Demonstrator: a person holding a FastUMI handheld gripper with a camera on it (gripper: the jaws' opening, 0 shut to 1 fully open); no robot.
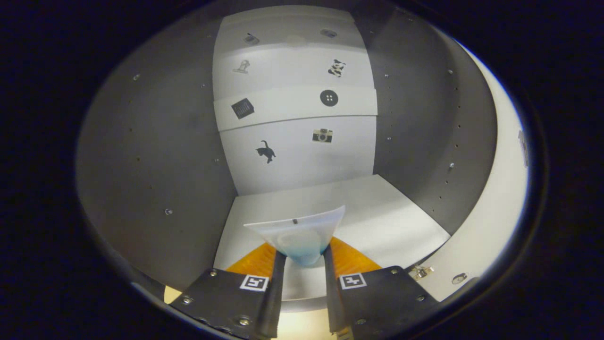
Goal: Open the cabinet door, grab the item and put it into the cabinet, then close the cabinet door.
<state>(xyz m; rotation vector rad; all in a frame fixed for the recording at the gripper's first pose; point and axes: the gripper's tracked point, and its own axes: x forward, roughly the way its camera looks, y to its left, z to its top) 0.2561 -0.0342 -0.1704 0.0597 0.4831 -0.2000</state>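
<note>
— Cabinet (155,156) first: how does it stand?

— Open. Its grey side walls rise to either side of the hand-held gripper (304,257), the white back panel (302,160) with small stickers lies well beyond the fingers, and the door (495,212) swings away on the right, hinge just beside the right finger.

— So the first step is done?

— I judge so. The grab too: the fingers are nearly closed, both pressing on the pouch (302,233), a pale translucent item with a bluish bottom that fans out just ahead of them.

— Where is it against the shelf?

— Over the front part of the white shelf (377,212); whether it touches, I cannot tell.

— What remains?

— Setting it down, letting go, backing out, shutting the door.

— Room?

— Bare shelf ahead and to the right; the left wall is nearer. The shelf's front edge sits under the fingers.
</note>
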